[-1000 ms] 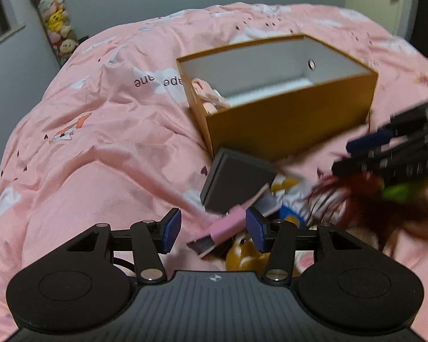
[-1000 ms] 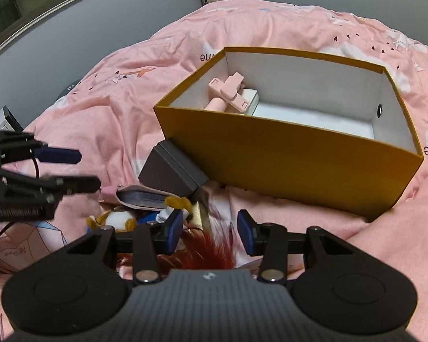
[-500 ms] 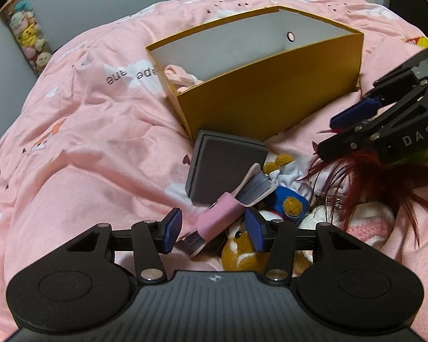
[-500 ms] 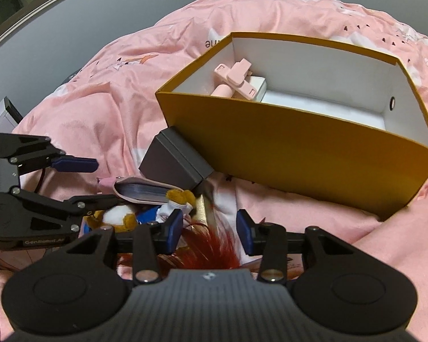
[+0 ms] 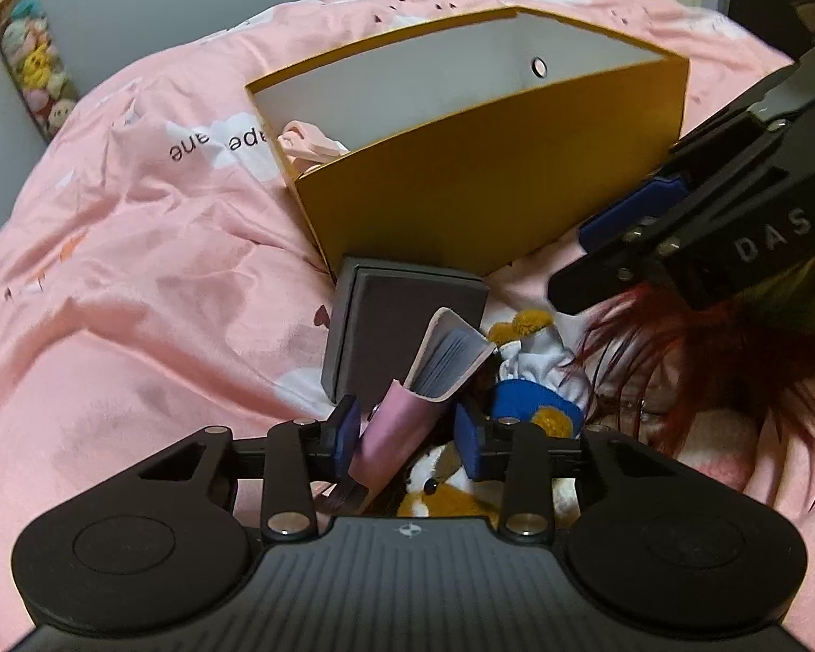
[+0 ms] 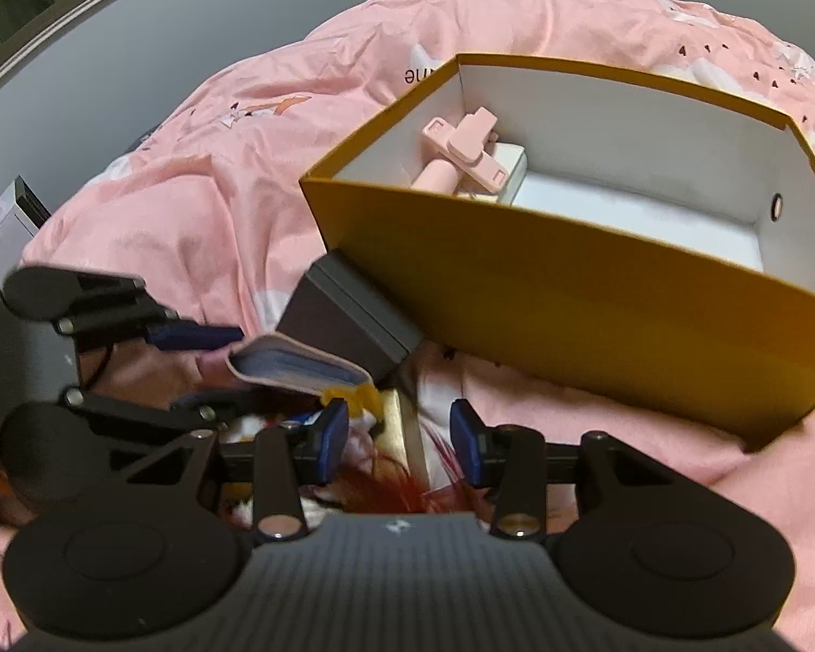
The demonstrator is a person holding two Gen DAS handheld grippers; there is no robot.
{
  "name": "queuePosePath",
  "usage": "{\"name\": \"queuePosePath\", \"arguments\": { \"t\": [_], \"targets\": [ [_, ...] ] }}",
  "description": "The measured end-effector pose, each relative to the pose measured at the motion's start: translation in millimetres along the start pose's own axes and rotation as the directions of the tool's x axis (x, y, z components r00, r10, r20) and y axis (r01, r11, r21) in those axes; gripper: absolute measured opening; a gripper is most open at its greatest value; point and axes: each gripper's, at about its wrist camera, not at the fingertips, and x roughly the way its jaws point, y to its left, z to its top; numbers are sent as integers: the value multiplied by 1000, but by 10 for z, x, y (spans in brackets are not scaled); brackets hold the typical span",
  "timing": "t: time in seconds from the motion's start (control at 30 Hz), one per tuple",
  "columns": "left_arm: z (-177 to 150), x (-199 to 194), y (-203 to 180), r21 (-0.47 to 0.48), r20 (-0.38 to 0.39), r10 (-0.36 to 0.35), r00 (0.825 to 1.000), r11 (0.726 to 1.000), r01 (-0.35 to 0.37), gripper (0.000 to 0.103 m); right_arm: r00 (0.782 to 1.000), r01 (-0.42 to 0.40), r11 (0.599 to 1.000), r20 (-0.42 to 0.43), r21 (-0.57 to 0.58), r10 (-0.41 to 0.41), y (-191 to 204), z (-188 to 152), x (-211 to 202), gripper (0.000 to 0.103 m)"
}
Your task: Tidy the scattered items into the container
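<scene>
A mustard box (image 5: 489, 179) (image 6: 597, 315) with a white inside stands on the bed and holds a pink clip (image 6: 462, 146). In front of it a pile: a dark grey case (image 5: 402, 326) (image 6: 348, 320), a pink notebook (image 5: 407, 424) (image 6: 299, 369), a blue and white plush (image 5: 532, 386) and red feathers (image 5: 706, 358) (image 6: 386, 489). My left gripper (image 5: 407, 434) (image 6: 228, 372) straddles the notebook's lower end, jaws closing; a thin gap shows at the right pad. My right gripper (image 6: 399, 440) (image 5: 570, 263) hovers open over the feathers and a gold item (image 6: 399, 418).
A rumpled pink duvet (image 5: 136, 299) covers the whole bed. A column of small plush toys (image 5: 32, 70) hangs on the wall at far left. A white box-like object (image 6: 5, 228) sits beside the bed. An orange and white plush (image 5: 440, 489) lies under my left fingers.
My left gripper has come down onto the pile and its jaws have narrowed around the pink notebook. The right gripper has drifted slightly, its jaw gap unchanged.
</scene>
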Motion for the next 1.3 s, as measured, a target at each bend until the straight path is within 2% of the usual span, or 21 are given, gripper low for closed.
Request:
{"name": "queuePosePath", "arguments": {
  "t": [0.13, 0.27, 0.4, 0.57, 0.73, 0.9, 1.07, 1.17, 1.3],
  "targets": [
    [-29, -84, -10, -29, 8, 9, 1000, 1000, -9, 36, 1000, -10, 999, 1, -42, 10, 25, 143, 85, 46],
    [-50, -273, 74, -119, 26, 25, 999, 993, -22, 30, 1000, -4, 992, -6, -123, 4, 58, 283, 178, 47],
    [-46, -448, 257, -266, 50, 41, 998, 964, -26, 28, 999, -2, 982, -32, -189, -4, 102, 357, 296, 47],
    [-20, -435, 401, -375, 29, 73, 997, 925, -57, 27, 998, -39, 971, -61, -234, 25, 145, 364, 430, 48],
    [-36, -359, 409, -414, 16, 98, 995, 906, -82, 26, 996, -40, 956, -87, -291, 15, 159, 359, 607, 53],
    [-64, -310, 503, -465, 13, 94, 996, 882, -77, 26, 989, -84, 960, -144, -268, 46, 139, 358, 797, 56],
    [-89, -291, 557, -492, 10, 99, 995, 867, -81, 26, 990, -90, 956, -131, -279, 55, 225, 309, 833, 57],
    [-99, -298, 587, -514, 2, 99, 995, 854, -84, 25, 991, -106, 934, -111, -340, 72, 352, 293, 727, 51],
    [-95, -299, 600, -518, -1, 98, 995, 851, -84, 25, 988, -153, 914, -93, -375, 127, 482, 310, 542, 42]
  ]
}}
